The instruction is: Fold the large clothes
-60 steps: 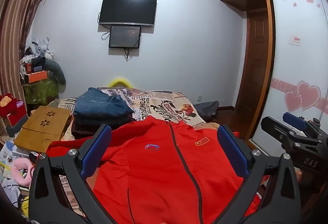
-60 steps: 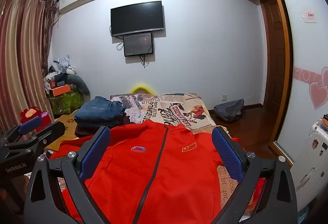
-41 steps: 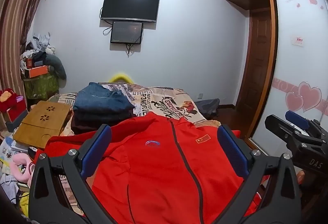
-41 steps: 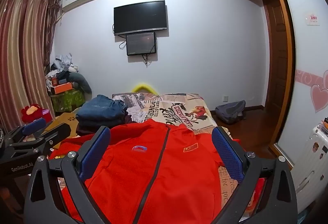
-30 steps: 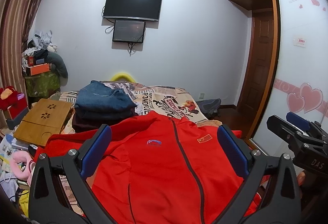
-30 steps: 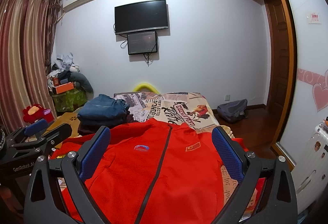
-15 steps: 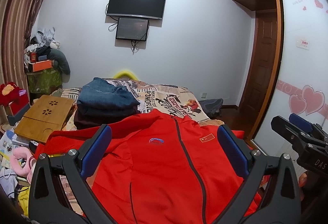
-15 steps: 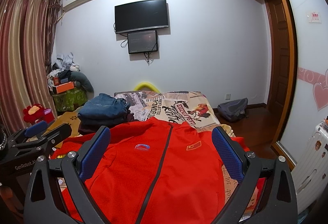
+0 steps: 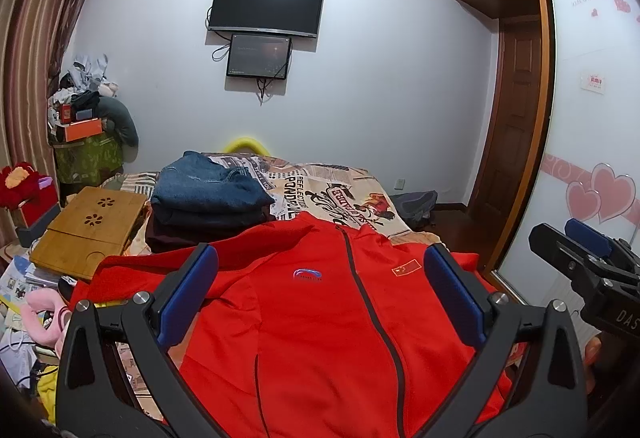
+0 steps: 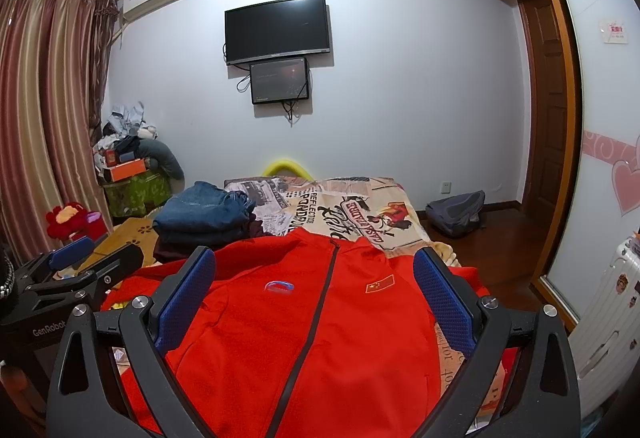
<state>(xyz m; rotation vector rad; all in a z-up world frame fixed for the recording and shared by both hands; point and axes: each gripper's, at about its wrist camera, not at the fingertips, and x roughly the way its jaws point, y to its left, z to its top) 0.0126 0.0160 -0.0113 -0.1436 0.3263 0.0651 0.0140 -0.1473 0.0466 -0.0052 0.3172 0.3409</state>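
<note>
We held the left gripper (image 9: 320,290) and right gripper (image 10: 314,288) spread wide, gripping nothing, above the red jacket (image 9: 320,318) lying flat and zipped on the bed (image 9: 340,189); we judged all folding remained.

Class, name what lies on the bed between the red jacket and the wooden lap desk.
A stack of folded clothes, jeans on top, visible in both views.
</note>
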